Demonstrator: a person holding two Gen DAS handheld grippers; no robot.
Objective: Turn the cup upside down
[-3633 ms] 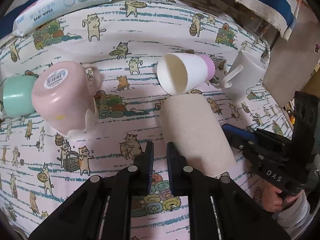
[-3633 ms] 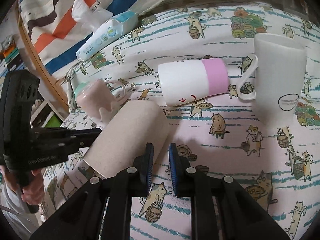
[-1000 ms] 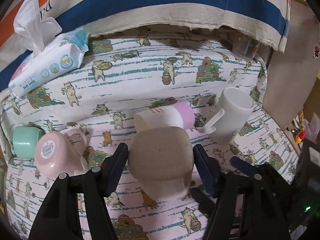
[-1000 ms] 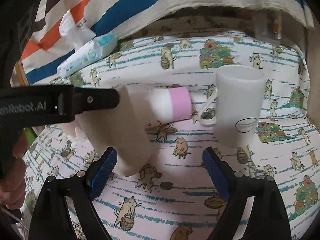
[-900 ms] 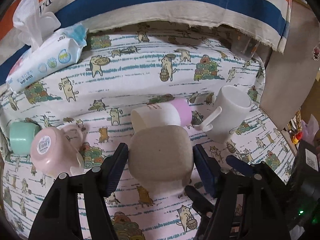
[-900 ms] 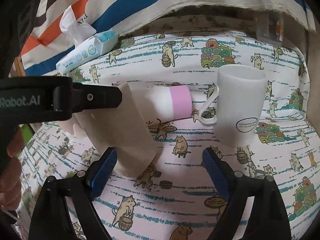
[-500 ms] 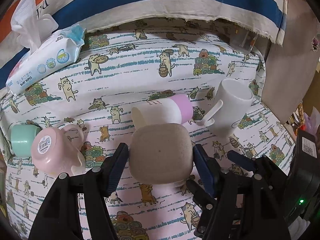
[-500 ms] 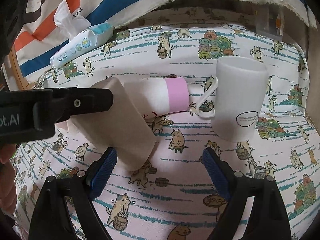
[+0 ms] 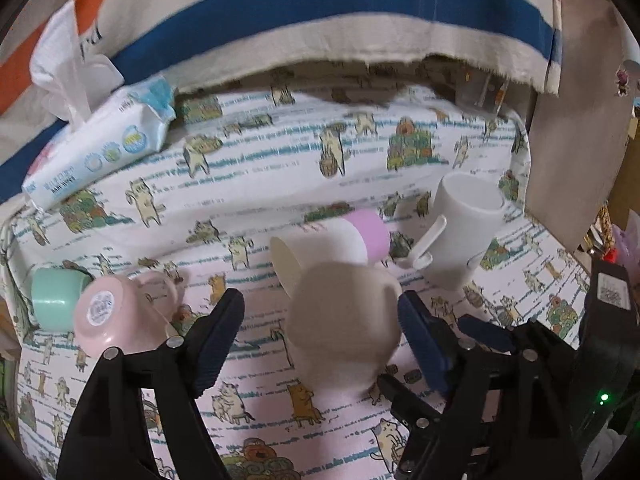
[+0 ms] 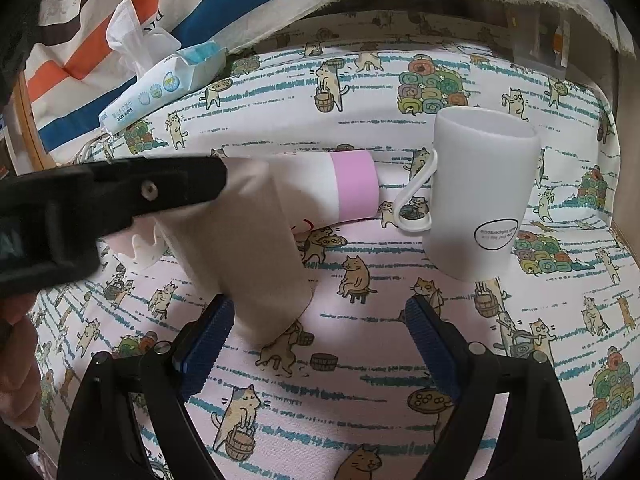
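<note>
a pack of baby wipes [image 9: 100, 152] lies at the far left of the cat-print cloth [image 9: 280, 184], under a striped fabric [image 9: 320, 20]. a white handled mug [image 10: 480, 196] stands upright, a white-and-pink cup [image 10: 340, 188] lies on its side beside it, and a pink mug [image 9: 116, 316] and mint cup [image 9: 52, 300] lie at the left.

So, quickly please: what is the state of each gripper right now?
Left gripper: open, its fingers either side of the beige cup, not gripping.
Right gripper: open, holding nothing.
</note>
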